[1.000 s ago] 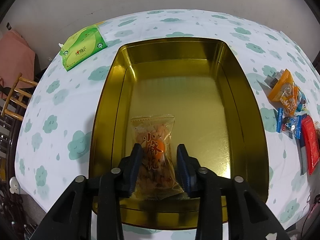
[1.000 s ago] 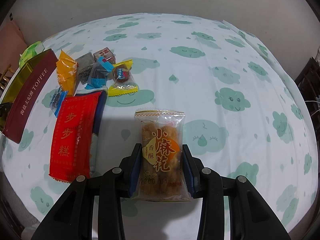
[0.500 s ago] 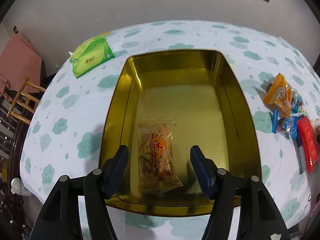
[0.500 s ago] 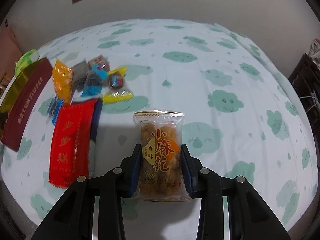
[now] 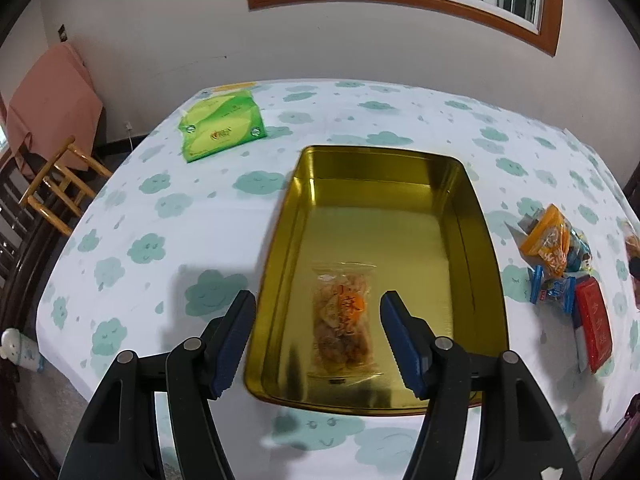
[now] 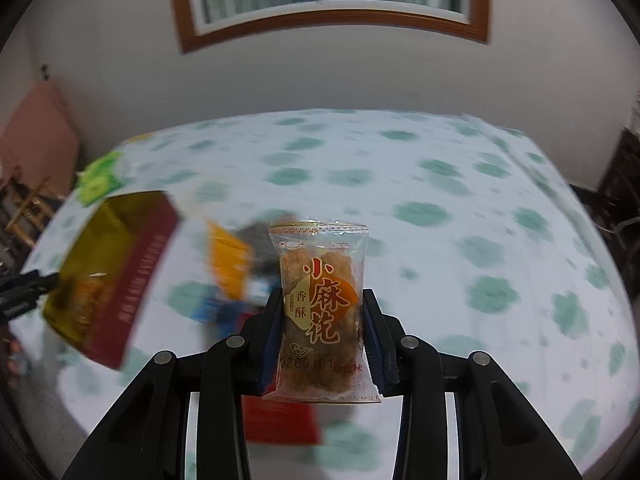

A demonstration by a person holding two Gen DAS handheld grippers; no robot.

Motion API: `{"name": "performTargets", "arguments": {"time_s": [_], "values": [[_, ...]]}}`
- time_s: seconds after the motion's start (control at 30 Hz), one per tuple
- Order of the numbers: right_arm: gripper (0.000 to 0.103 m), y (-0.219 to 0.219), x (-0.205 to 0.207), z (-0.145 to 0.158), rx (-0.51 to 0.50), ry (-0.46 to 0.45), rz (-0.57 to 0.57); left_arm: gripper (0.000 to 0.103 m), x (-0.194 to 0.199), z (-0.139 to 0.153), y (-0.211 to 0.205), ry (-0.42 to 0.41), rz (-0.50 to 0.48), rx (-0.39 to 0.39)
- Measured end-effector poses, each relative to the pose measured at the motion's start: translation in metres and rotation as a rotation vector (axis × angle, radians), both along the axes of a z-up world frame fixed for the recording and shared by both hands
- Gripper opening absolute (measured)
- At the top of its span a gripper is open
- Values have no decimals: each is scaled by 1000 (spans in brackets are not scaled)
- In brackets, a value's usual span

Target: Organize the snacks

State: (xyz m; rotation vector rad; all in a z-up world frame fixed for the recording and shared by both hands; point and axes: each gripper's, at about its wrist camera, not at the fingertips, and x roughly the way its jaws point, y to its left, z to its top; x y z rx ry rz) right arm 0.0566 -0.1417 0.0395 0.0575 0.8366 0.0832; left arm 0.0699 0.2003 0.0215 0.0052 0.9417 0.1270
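Note:
A gold tin (image 5: 472,240) lies on the cloud-print tablecloth, with one clear packet of fried dough twists (image 5: 344,316) flat on its floor near the front. My left gripper (image 5: 318,312) hangs open above that packet, its blue pads well apart from it. In the right wrist view my right gripper (image 6: 322,312) is shut on a second twist packet (image 6: 320,304), held upright above the table. The tin (image 6: 100,240), with its dark red outer wall, shows blurred at the left.
A pile of loose snacks (image 5: 556,256) and a red packet (image 5: 594,324) lie right of the tin. A green tissue pack (image 5: 220,124) sits at the back left. A wooden chair (image 5: 56,188) stands off the table's left edge.
My left gripper let go of its packet inside the tin, opened and rose back. My right gripper lifted its packet off the table and swung toward the tin.

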Motion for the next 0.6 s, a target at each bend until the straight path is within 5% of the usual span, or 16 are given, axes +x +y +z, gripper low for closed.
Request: {"name": "performTargets", "arguments": {"time_s": [0.3, 0.43, 0.6], "values": [[38, 113, 15, 0, 69, 29, 222, 61, -18, -2, 31, 18, 65, -8], [38, 160, 14, -8, 72, 56, 305, 72, -26, -2, 42, 25, 103, 2], [38, 198, 22, -19, 68, 104, 347, 73, -35, -7, 65, 46, 166, -29]]}}
